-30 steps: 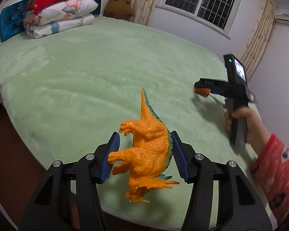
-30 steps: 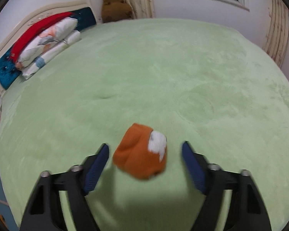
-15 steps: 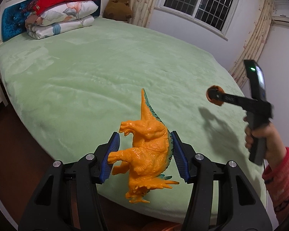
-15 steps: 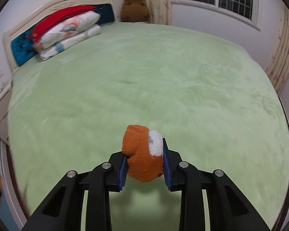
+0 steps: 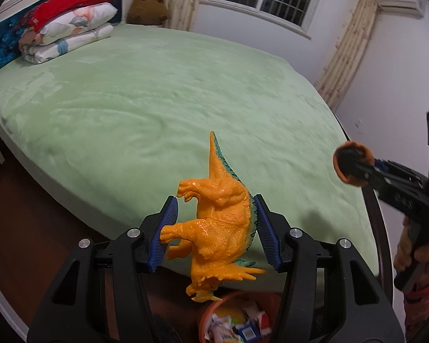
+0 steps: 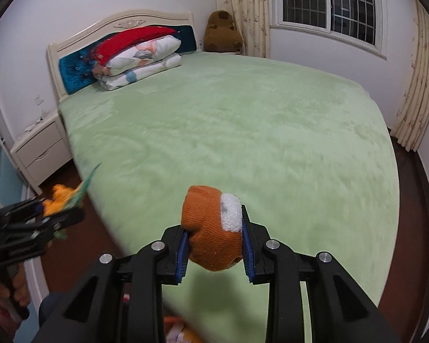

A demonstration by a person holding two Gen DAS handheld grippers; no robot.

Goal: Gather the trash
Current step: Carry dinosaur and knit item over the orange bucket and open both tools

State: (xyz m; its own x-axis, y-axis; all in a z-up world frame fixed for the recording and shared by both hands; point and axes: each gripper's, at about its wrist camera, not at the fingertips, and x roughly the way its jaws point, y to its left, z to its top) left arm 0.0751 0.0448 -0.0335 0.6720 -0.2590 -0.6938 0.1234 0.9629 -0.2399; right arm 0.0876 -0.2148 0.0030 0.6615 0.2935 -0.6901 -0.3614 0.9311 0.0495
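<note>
Clamping an orange toy dinosaur [image 5: 220,223] in the left hand-held gripper [image 5: 216,228] above the orange trash bin [image 5: 214,311] beside the bed [image 5: 163,91], right hand-held gripper [image 6: 214,245] pinching an orange-and-white sock [image 6: 211,228] over the bed's foot end.

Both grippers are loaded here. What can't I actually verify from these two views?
- Orange bin, left wrist view: cut off by the bottom edge and hidden behind the left gripper and toy dinosaur.
- Dinosaur in right wrist view: motion-blurred.
- Knitted orange item in the right gripper: what it is stays unclear.
</note>
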